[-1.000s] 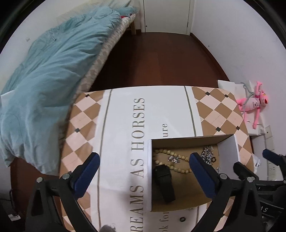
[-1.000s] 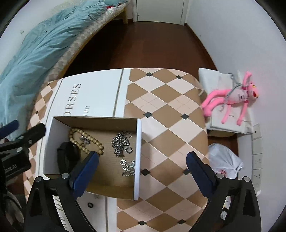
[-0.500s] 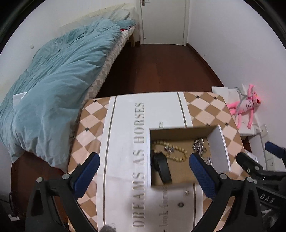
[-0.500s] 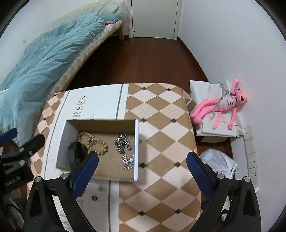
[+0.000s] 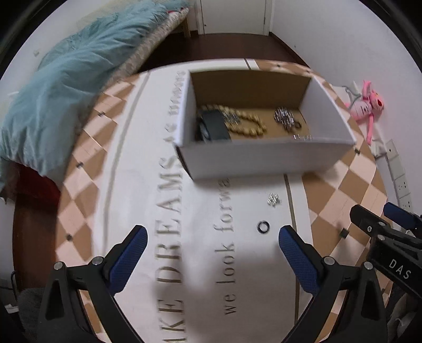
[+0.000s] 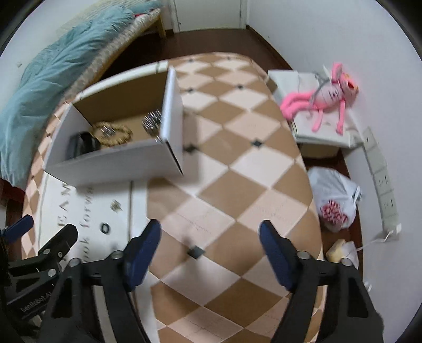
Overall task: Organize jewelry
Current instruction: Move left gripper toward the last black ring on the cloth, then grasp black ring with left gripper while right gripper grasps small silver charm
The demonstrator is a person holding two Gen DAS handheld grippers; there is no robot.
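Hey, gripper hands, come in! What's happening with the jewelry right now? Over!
Left gripper open, empty. Right gripper empty, jaws closing. Dark ring and small silver piece lie loose on the table, outside the box. Nothing blocking.

Home bedroom: bed (image 5: 87, 60) with teal duvet (image 6: 52, 68), dark wood floor (image 6: 211, 42), white door (image 5: 234, 15), pink plush toy (image 6: 324, 97), wall sockets (image 6: 379, 179).

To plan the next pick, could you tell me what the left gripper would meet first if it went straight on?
Probably the bare tablecloth, just left of the small black ring; the left gripper is open and empty.
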